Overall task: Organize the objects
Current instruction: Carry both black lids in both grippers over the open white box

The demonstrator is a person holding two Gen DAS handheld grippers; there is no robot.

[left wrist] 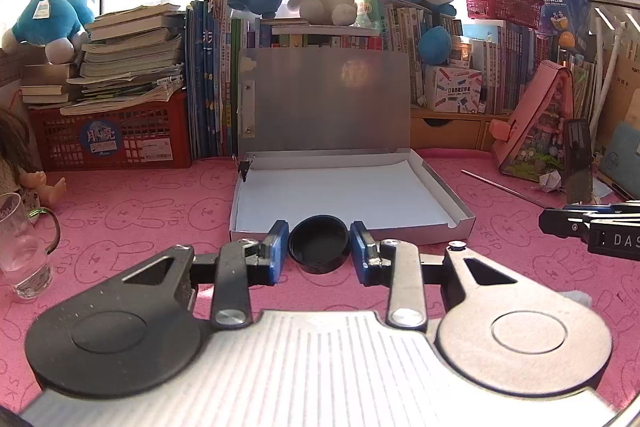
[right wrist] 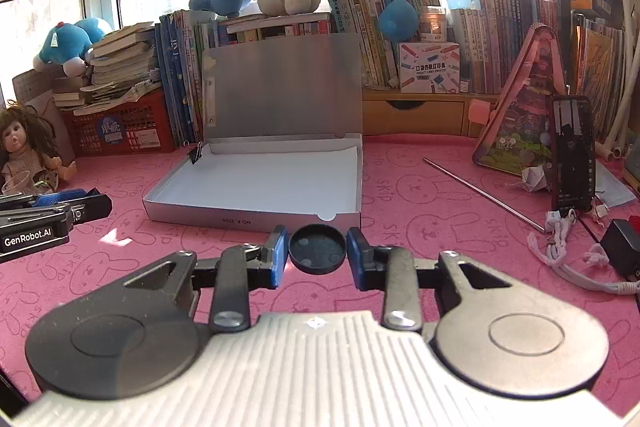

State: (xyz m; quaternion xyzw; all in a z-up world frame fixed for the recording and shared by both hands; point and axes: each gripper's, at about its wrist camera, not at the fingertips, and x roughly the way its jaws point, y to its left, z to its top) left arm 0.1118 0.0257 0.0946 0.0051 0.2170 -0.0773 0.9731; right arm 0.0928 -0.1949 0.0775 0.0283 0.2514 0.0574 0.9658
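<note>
In the left wrist view my left gripper (left wrist: 319, 247) is shut on a black round cap (left wrist: 319, 245), hollow side up, held just in front of the open silver box (left wrist: 460, 205). In the right wrist view my right gripper (right wrist: 317, 247) is shut on a black round lid (right wrist: 317, 247) with small dots inside, held near the box's front wall (right wrist: 248, 221). The box's lid stands upright behind it and white paper lines its floor. A black binder clip (right wrist: 196, 155) sits on the box's back left corner. Each gripper shows at the edge of the other's view.
A glass mug (left wrist: 22, 247) stands at the left. A doll (right wrist: 26, 151) sits by a red crate (right wrist: 120, 131). A thin metal rod (right wrist: 480, 189), a phone (right wrist: 572, 155), cables (right wrist: 560, 247) and a pink house box (right wrist: 524, 115) lie right. Books and plush toys line the back.
</note>
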